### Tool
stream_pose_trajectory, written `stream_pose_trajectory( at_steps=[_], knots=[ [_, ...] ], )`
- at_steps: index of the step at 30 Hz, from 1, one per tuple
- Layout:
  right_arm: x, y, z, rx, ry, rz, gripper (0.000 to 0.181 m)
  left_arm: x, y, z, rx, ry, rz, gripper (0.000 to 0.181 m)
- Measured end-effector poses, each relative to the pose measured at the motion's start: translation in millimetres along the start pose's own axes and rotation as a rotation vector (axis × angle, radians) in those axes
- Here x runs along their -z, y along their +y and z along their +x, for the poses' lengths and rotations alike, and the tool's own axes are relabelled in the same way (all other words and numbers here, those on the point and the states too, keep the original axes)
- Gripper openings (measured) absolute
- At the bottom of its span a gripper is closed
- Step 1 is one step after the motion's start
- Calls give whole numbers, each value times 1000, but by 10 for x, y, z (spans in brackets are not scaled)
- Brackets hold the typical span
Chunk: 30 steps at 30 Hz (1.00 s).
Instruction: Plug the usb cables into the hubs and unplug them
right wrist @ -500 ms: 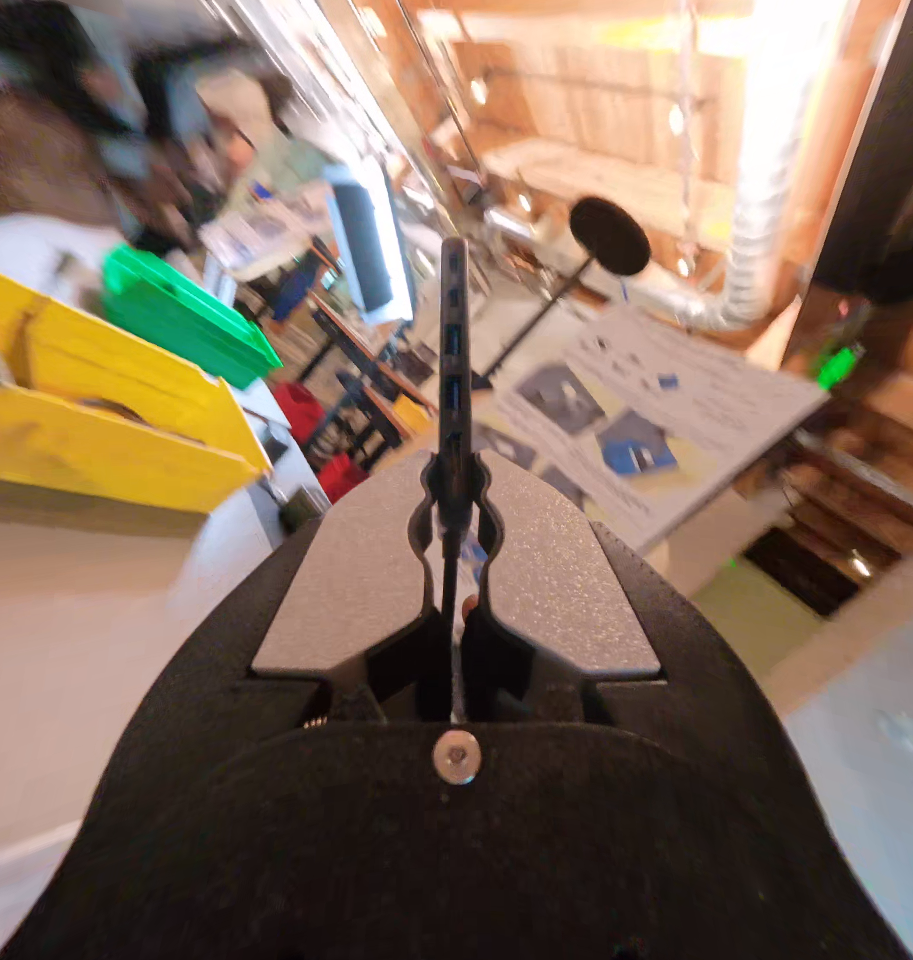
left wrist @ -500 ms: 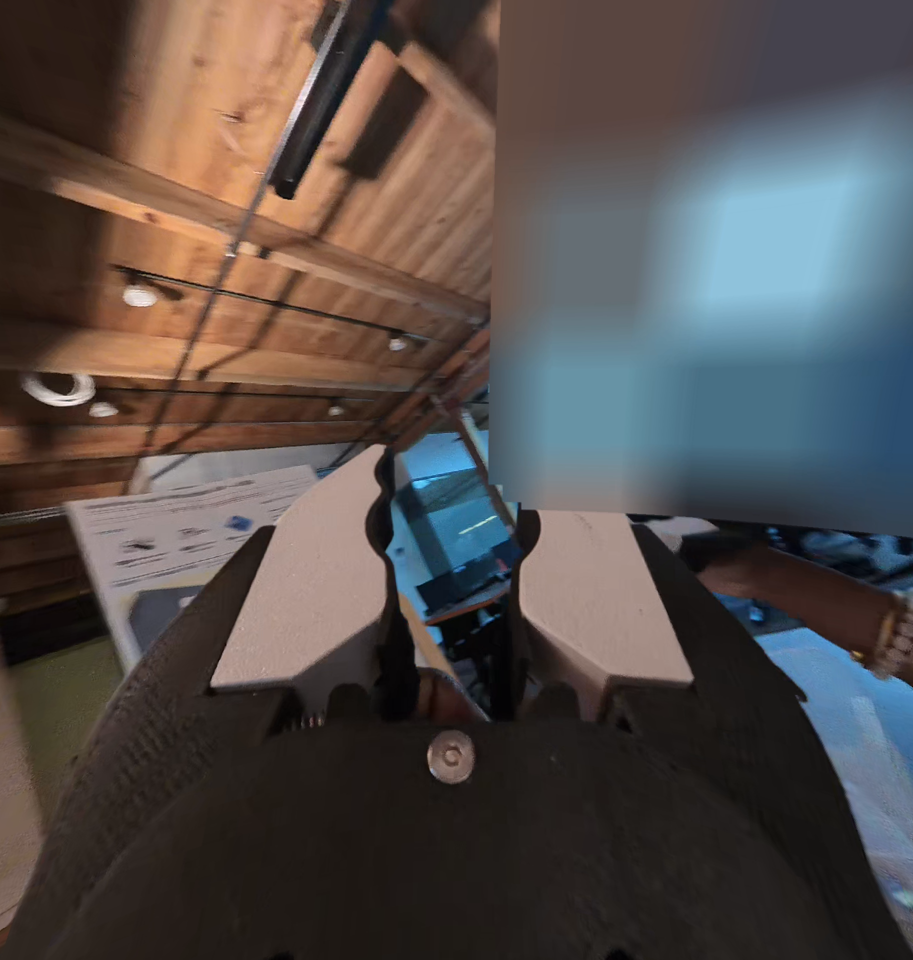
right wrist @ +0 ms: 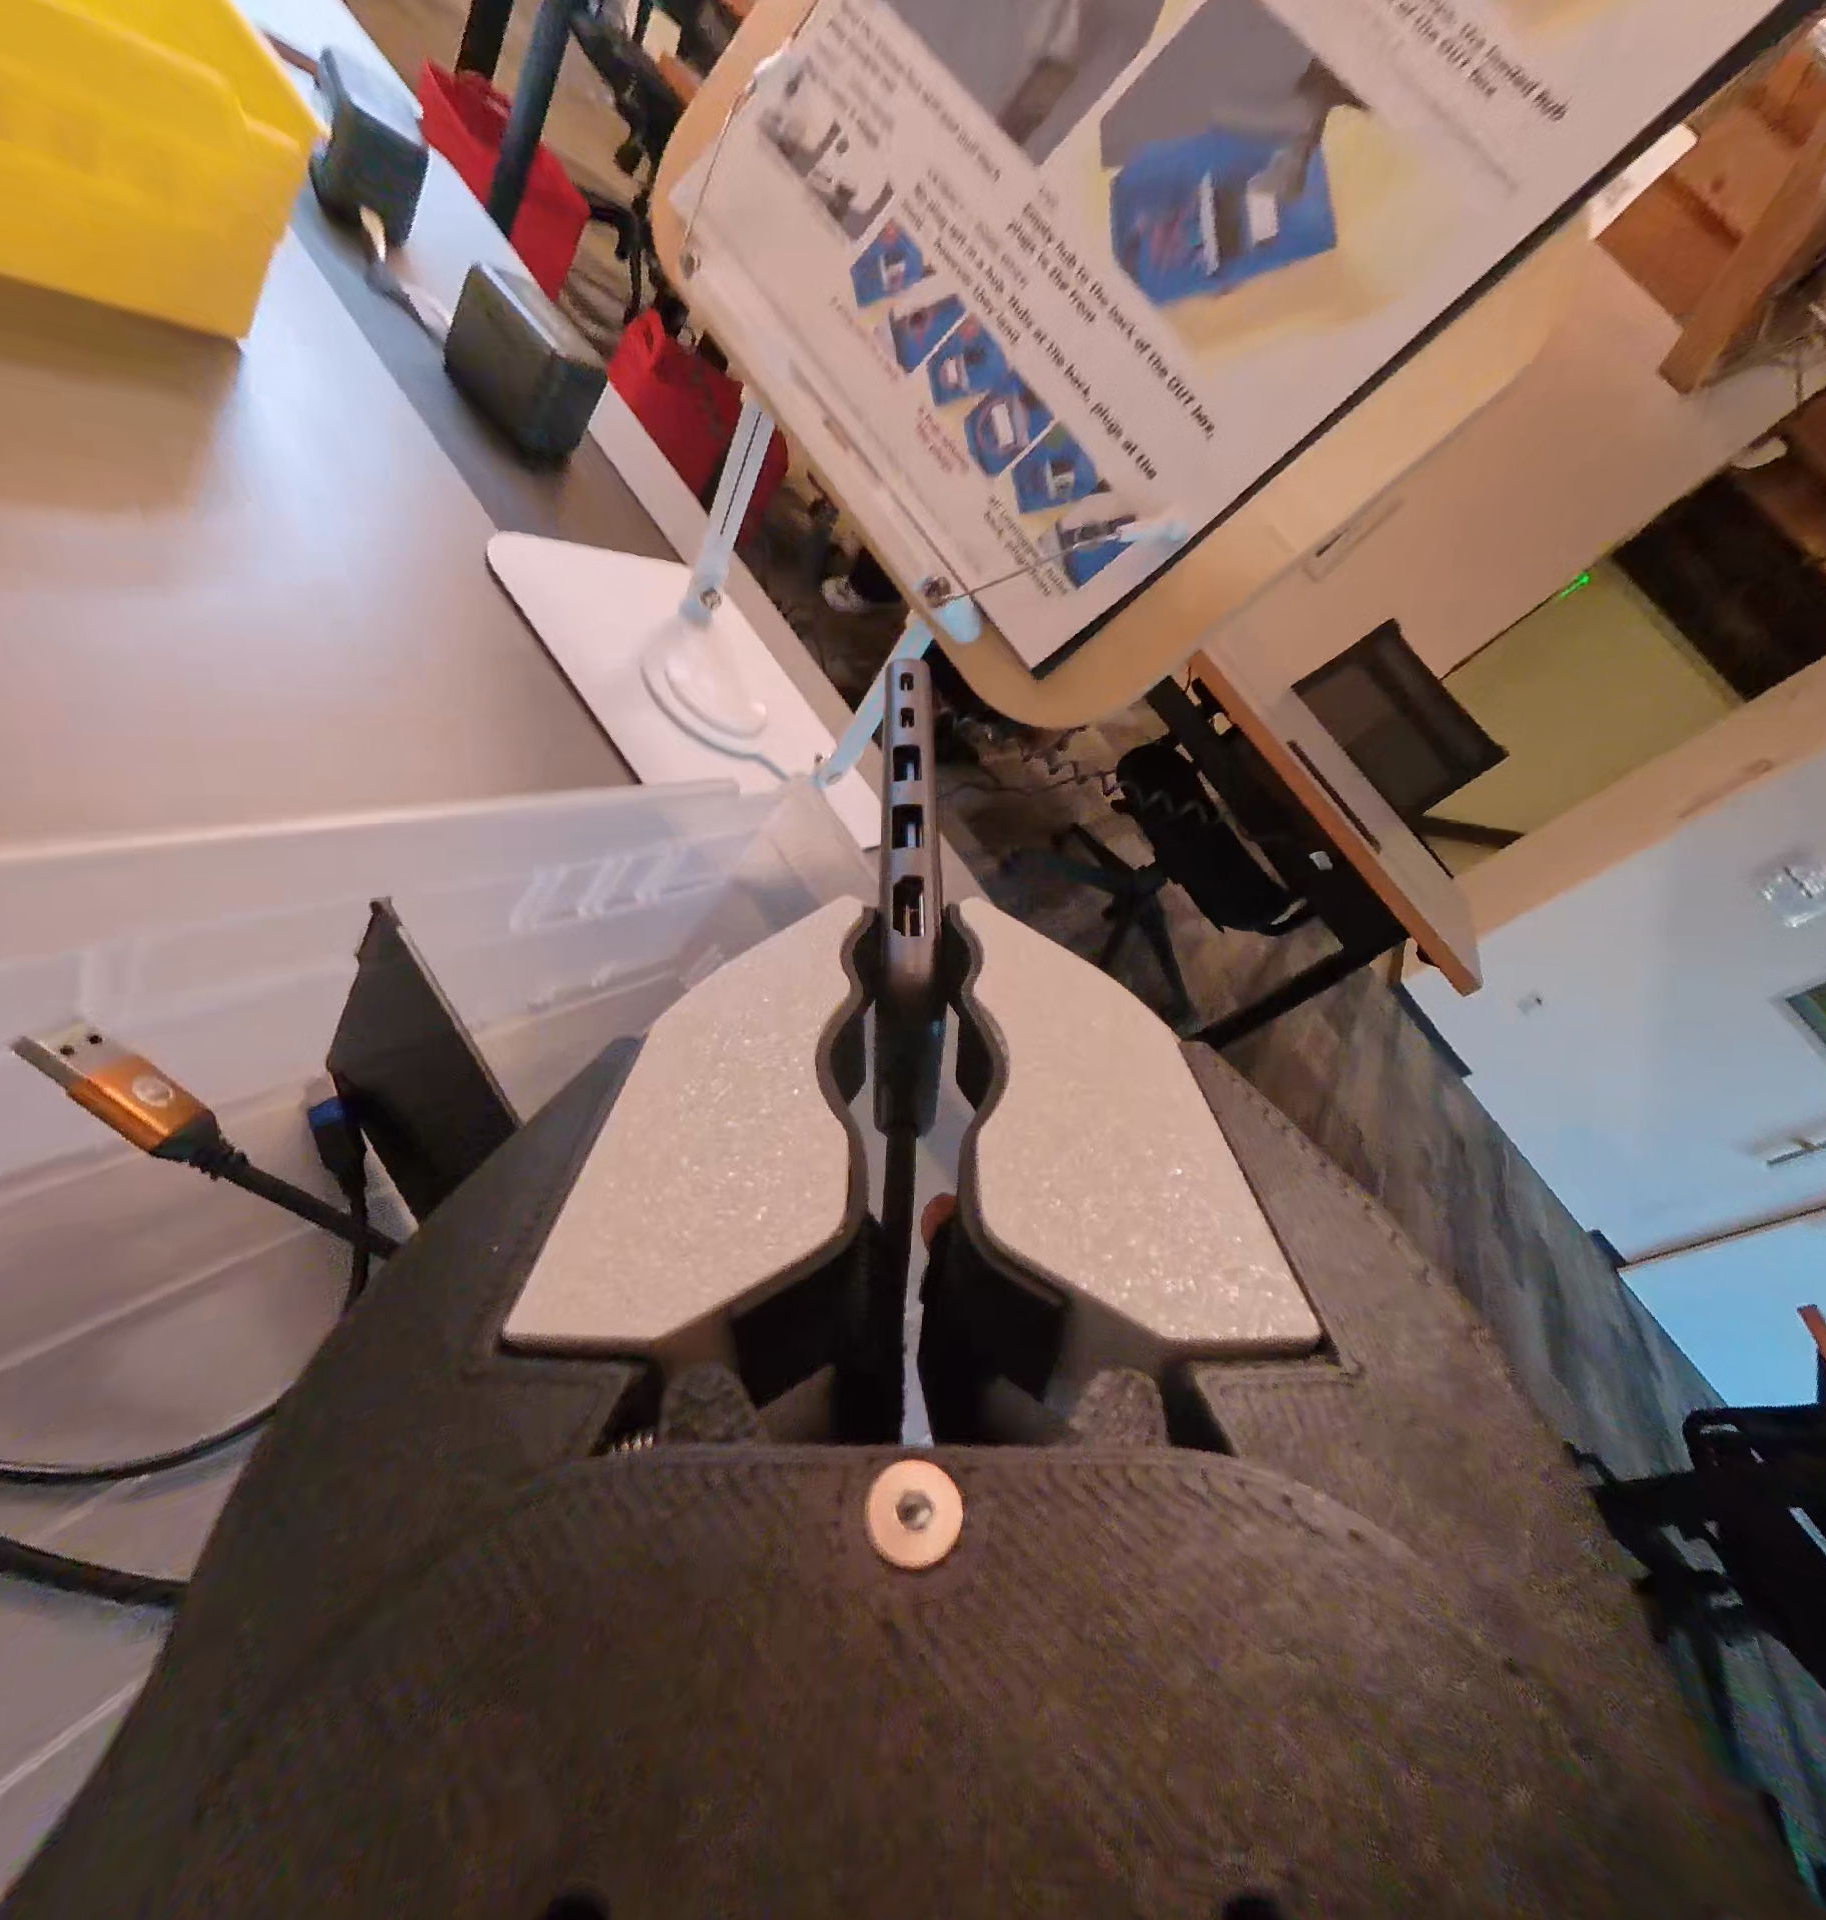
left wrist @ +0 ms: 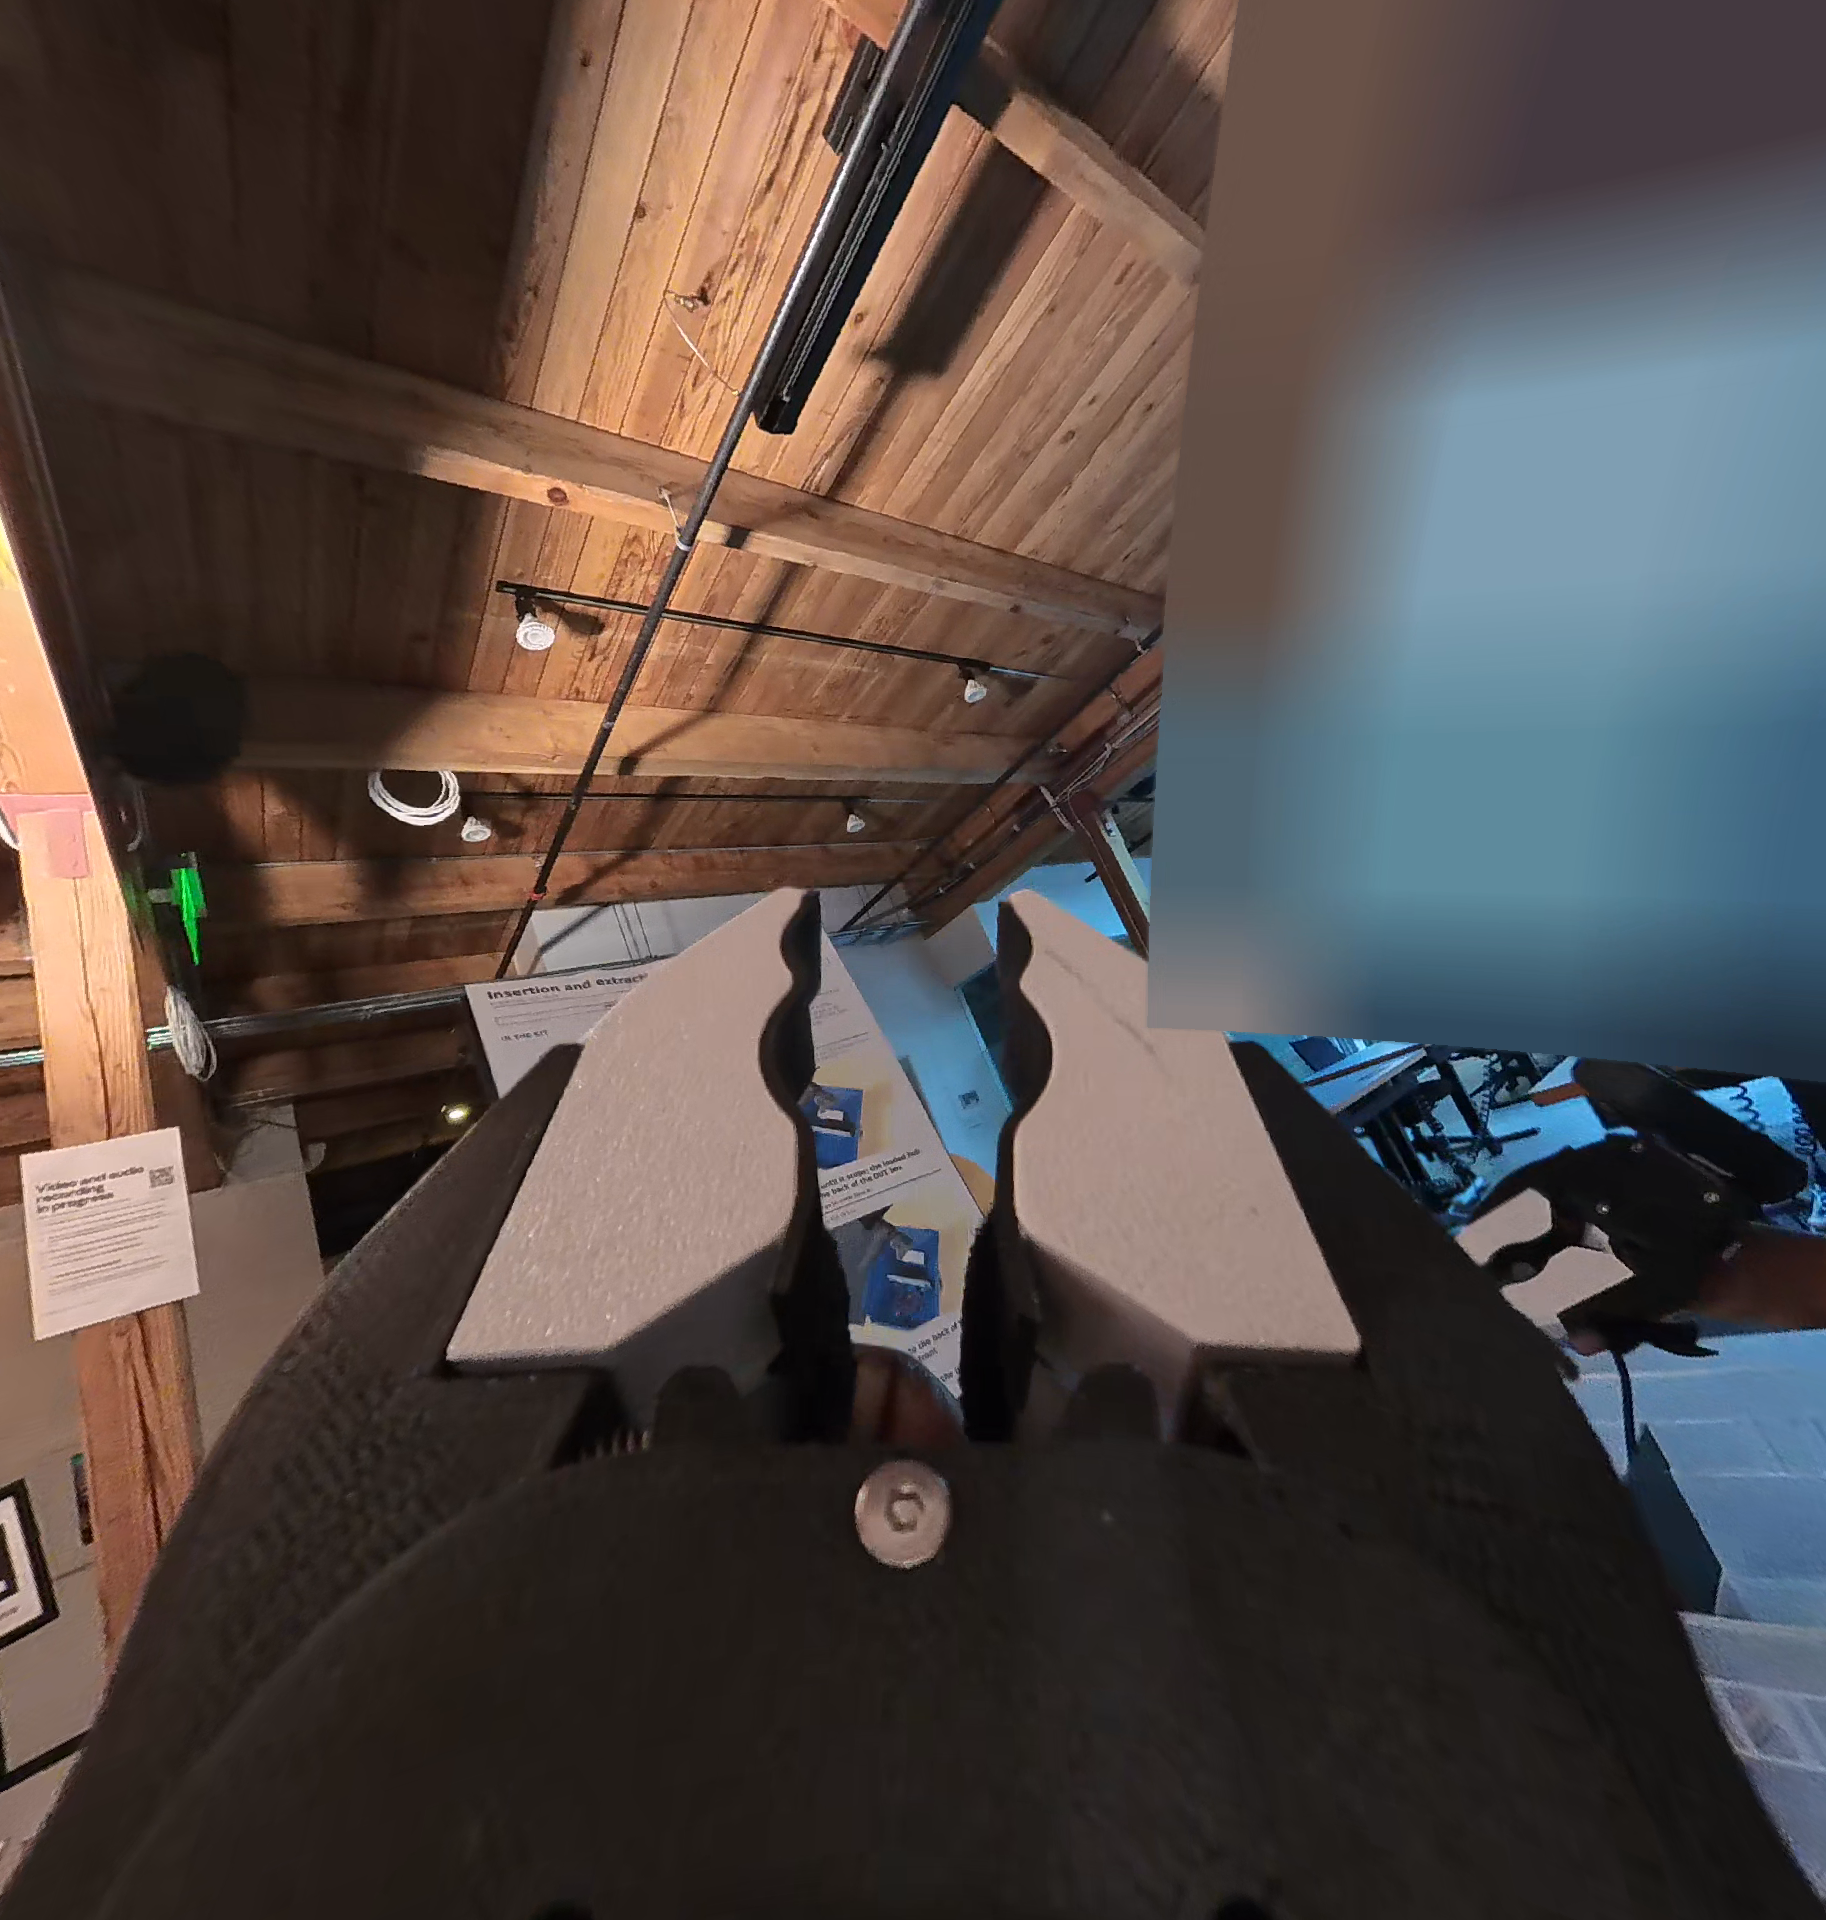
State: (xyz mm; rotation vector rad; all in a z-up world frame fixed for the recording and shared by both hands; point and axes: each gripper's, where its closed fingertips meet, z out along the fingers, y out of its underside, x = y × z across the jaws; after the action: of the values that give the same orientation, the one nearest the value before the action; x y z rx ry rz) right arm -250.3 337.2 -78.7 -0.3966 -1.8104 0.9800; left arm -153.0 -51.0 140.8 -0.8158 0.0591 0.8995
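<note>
1. A wooden ceiling [left wrist: 389,343] with beams and small track lights fills most of the left wrist view, which points steeply upward.
2. A grey table [right wrist: 213,540] stretches across the left of the right wrist view, with a yellow bin [right wrist: 88,145] at its far corner.
3. A large instruction poster [right wrist: 1148,260] on a white stand leans over the table's far edge; the same poster [left wrist: 888,1195] shows between the left tongs.
4. A clear plastic box [right wrist: 389,914] sits on the table just beyond the right gripper.
5. The left gripper [left wrist: 904,925] is held up in the air with its grey tongs apart and nothing between them.
6. The right gripper [right wrist: 907,920] has its tongs clamped on a slim dark hub [right wrist: 907,790], gripping its lower end so that the hub sticks out forward, its row of ports facing the camera. The same gripper [left wrist: 1574,1262] appears far off at the right edge of the left wrist view, with a dark cord hanging below it.
7. A cable with an orange plug [right wrist: 124,1091] pokes up at the left, beside a black panel [right wrist: 410,1070] standing in the clear box, well apart from the hub.
</note>
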Motion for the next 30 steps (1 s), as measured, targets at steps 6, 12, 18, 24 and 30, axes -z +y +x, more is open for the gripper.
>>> stream_pose_trajectory(
  at_steps=[6, 12, 18, 24, 30],
  knots=[
    [-195, 330, -249, 119, -110, -222, 12, -29, 55, 32, -19, 8, -13, 32],
    [-352, 480, -389, 133, -160, -306, 13, -19, 192, -48, -48, -22, -84, 32],
    [-466, 703, -550, 122, -232, -476, 13, -8, 381, -154, -153, -73, -212, 32],
    [-525, 748, -620, 162, -254, -525, 13, 5, 380, -168, -170, -77, -218, 32],
    [-505, 784, -620, 163, -257, -543, 23, 91, 462, -278, -213, -115, -322, 32]
  ],
)
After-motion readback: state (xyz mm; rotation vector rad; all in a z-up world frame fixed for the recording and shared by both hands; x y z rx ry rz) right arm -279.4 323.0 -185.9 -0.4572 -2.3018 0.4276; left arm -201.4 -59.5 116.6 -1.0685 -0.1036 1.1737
